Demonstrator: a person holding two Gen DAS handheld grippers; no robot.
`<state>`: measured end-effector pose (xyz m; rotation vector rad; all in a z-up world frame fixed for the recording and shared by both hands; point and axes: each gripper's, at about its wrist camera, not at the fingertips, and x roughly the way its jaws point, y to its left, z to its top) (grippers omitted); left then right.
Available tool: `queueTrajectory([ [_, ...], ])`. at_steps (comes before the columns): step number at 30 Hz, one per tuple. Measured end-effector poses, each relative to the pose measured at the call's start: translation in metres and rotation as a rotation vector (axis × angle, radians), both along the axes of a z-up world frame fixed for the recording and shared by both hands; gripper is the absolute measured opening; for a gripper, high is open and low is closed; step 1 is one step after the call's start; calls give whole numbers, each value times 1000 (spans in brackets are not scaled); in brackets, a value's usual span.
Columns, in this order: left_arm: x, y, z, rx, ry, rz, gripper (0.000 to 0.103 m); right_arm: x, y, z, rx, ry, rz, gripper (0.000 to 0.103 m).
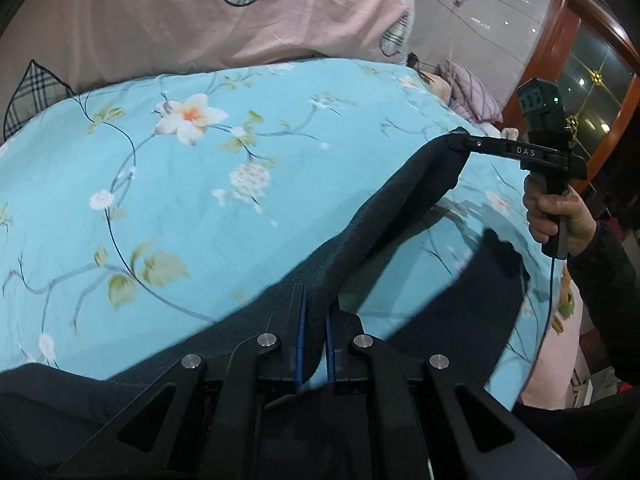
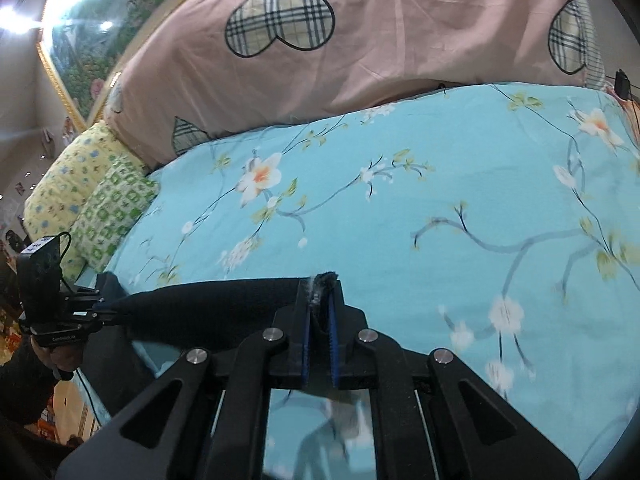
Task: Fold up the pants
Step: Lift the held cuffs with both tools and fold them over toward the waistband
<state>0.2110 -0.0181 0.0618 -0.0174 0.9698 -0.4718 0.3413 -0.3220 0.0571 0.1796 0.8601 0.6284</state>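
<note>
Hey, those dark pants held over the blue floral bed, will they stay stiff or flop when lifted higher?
Probably floppy: the pants sag between the left gripper and right gripper. The napped-looking cloth likely grips the fingers rather than slipping. The loose part would likely trail on the bedspread.

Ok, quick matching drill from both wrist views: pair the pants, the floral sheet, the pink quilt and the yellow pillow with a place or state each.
Things:
1. pants
2. floral sheet
3. pink quilt
4. yellow pillow

Places or states:
A. bunched along the far side of the bed
B. pinched at two points, left gripper and right gripper, and stretched between them
C. spread flat under the work
D. at the bed's left end in the right wrist view

Pairs: 1-B, 2-C, 3-A, 4-D
</note>
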Motion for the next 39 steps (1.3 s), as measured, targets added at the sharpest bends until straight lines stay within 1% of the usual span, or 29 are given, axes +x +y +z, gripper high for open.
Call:
queueTrajectory([
  [6, -41, -15, -6, -29, 6, 4, 6, -52, -18, 0, 19, -58, 17, 8],
  [11, -73, -20, -11, -41, 18, 5, 6, -89, -26, -1, 5, -96, 54, 8],
  [19, -103, -26, -25, -46, 31, 2, 6, -137, -33, -2, -28, -121, 83, 7],
  [24, -115, -27, -38, -59, 54, -5, 6, -161, -38, -13, -54, -100, 90, 7],
  [29, -122, -33, -46, -33, 52, -19, 6, -177, -43, -24, -73, -68, 94, 7],
  [31, -124, -37, -50, -15, 44, -28, 6, -179, -42, -27, -102, -65, 94, 7],
  [34, -123, -42, -61, -2, 50, -30, 12, -179, -42, -35, -134, -46, 81, 7],
  [36, -123, -41, -69, -22, 74, -24, 22, -178, -41, -43, -154, -21, 69, 8],
  [38, -125, -40, -72, -39, 80, -18, 28, -177, -43, -49, -151, 10, 50, 13],
  [39, -128, -40, -71, -44, 78, -18, 34, -179, -43, -50, -154, 10, 42, 18],
])
